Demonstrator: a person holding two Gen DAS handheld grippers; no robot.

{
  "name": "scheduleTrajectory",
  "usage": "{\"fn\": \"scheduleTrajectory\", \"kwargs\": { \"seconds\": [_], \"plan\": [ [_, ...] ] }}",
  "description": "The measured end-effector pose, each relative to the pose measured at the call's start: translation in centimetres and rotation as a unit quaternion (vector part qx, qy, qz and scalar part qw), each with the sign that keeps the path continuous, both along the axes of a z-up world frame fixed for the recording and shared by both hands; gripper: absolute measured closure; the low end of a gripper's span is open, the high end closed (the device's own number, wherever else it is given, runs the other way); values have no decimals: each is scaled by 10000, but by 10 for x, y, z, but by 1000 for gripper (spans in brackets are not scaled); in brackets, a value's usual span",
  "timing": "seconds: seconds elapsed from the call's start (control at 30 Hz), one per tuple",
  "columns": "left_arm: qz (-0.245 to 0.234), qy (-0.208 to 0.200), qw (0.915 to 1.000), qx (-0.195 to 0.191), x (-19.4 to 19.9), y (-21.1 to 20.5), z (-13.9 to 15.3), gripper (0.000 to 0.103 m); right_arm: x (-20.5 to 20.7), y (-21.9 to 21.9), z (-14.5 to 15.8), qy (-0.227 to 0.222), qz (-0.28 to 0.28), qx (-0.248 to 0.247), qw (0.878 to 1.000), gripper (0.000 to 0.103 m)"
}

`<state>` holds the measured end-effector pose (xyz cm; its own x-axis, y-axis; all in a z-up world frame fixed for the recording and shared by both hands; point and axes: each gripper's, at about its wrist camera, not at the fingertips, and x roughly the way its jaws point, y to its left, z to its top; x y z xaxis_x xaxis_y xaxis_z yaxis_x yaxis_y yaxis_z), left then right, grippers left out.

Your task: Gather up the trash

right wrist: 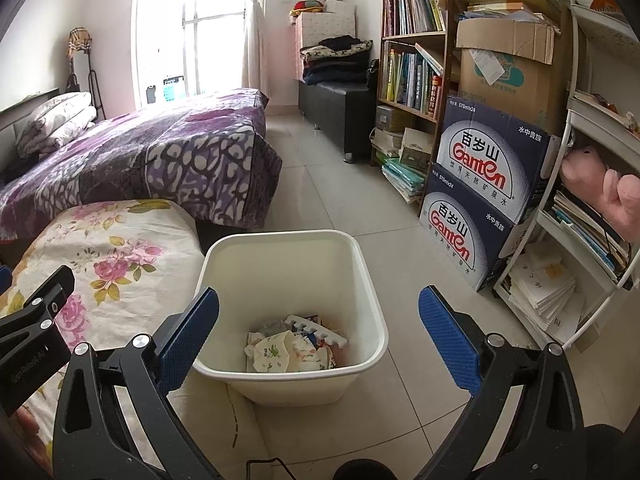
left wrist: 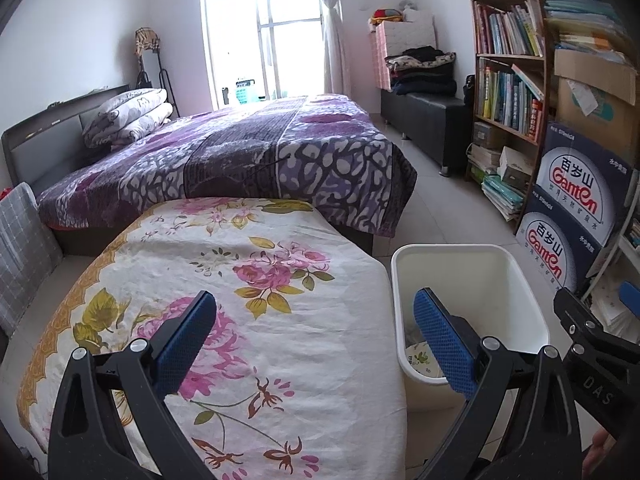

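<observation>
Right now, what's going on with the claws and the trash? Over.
Left claw open, empty, over floral cloth. Right claw open, empty, above white bin. Crumpled trash in bin. Nothing blocking.

Upright white bin (right wrist: 296, 376) just ahead between the right gripper's (right wrist: 319, 332) spread fingers, holding crumpled wrappers (right wrist: 288, 350).

Smooth white plastic bin (right wrist: 360, 280), glossy floor tiles (right wrist: 320, 200), floral cloth (left wrist: 248, 280).
</observation>
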<state>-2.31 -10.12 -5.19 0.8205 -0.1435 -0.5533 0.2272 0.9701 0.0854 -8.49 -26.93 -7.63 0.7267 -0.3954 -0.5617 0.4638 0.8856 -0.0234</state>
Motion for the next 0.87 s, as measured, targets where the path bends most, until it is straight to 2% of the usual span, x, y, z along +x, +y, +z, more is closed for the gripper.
{"fn": "scheduleTrajectory", "kwargs": {
  "seconds": [0.23,0.87],
  "plan": [
    [-157,-21,9999,41,-2,-3,-1,14,1,-1,-1,44,-28,80,10000,7],
    [-100,180,9998,-63,2,0,-5,10,1,-5,1,44,-35,95,9999,7]
  ]
}}
